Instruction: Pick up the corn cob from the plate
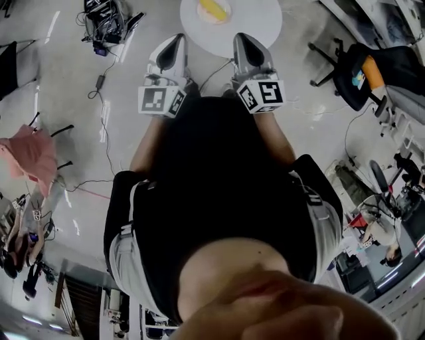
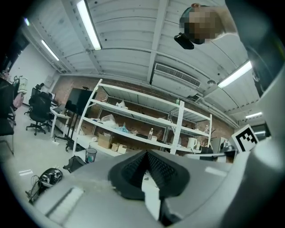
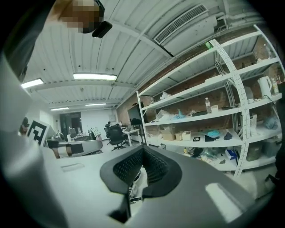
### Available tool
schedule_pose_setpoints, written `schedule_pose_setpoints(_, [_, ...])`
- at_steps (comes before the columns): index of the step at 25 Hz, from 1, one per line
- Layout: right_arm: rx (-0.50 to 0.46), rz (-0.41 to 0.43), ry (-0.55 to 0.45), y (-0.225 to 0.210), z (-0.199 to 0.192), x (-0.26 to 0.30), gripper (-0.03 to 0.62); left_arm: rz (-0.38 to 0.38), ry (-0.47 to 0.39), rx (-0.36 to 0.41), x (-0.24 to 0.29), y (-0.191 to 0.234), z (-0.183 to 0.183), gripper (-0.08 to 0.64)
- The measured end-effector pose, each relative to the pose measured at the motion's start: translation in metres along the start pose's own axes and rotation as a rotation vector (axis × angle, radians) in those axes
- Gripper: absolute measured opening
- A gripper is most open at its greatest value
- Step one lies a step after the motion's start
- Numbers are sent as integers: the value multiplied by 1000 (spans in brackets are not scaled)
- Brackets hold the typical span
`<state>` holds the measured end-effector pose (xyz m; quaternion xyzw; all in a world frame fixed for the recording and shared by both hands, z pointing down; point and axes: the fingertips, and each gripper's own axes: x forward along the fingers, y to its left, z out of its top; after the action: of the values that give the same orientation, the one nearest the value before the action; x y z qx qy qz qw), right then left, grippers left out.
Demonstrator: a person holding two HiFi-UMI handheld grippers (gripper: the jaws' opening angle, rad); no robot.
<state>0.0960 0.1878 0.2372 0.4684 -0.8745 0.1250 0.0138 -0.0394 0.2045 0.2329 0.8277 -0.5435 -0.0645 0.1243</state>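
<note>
The yellow corn cob [image 1: 214,9] lies on a pale round plate [image 1: 202,17] on the smooth, white, round table [image 1: 260,25]. It is ahead of both tongs' tips and touched by neither. The left tongs [image 1: 175,42] and right tongs [image 1: 242,41] are smooth grey shells lined with black ribbed pads [image 3: 126,166], and each has its tips pressed together with nothing between them.

Round white surface [image 1: 262,25] straight ahead, near edge open to approach. Tangle of black cables [image 1: 103,23] on grey floor [image 1: 66,80] at left; black office chair [image 1: 348,73] stands right.
</note>
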Motion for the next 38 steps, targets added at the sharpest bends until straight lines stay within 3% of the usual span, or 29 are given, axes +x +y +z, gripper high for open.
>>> schedule_pose_setpoints(8, [1, -132, -26, 12, 9, 30, 6, -110, 16, -45, 11, 40, 9, 2])
schedule_pose_setpoints(13, [-19, -157, -10, 25, 4, 37, 5, -146, 12, -52, 9, 54, 11, 2])
schedule_pose_setpoints(27, [-13, -172, -15, 16, 0, 57, 5, -137, 19, -43, 22, 70, 10, 2])
schedule_pose_setpoints(38, [8, -185, 29, -27, -12, 86, 5, -126, 54, -47, 73, 82, 2, 2])
